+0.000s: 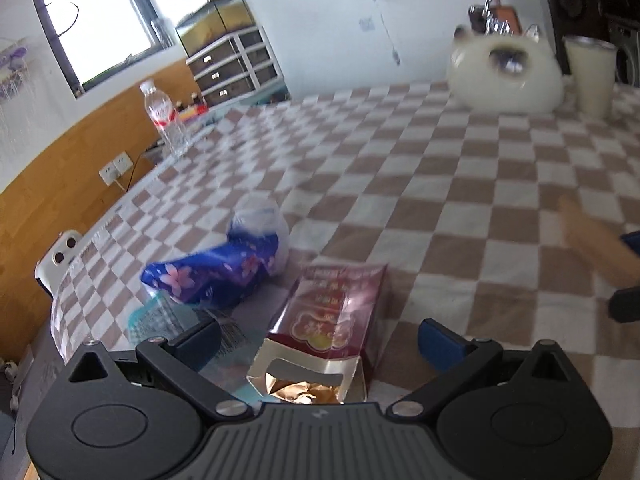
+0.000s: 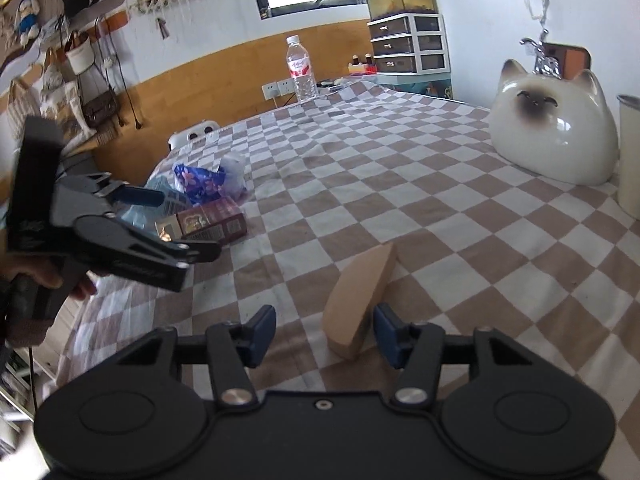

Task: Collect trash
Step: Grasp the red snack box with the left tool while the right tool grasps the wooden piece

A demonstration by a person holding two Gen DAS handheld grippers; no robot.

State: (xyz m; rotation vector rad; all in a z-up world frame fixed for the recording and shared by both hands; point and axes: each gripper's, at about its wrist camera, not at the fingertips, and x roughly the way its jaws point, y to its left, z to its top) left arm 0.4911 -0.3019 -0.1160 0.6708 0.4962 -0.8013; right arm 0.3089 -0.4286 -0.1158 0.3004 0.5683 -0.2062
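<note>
A dark red carton [image 1: 332, 316] with its gold flap open lies on the checkered tablecloth [image 1: 440, 168], between the wide-open jaws of my left gripper [image 1: 320, 338]. A blue flowered wrapper [image 1: 216, 276] and a clear plastic bag [image 1: 264, 224] lie just beyond it to the left. In the right wrist view, my right gripper [image 2: 324, 334] is open around the near end of a tan folded paper piece [image 2: 360, 300]. The left gripper [image 2: 176, 224] shows there at the left, over the carton [image 2: 212, 220] and wrapper [image 2: 200, 178].
A water bottle [image 2: 300, 68] stands at the table's far edge. A white ceramic cat [image 2: 556, 128] and a white cup [image 2: 630, 152] stand at the far right. A white chair back [image 2: 194, 134] is at the table's left edge. A drawer unit [image 2: 408, 44] stands by the wall.
</note>
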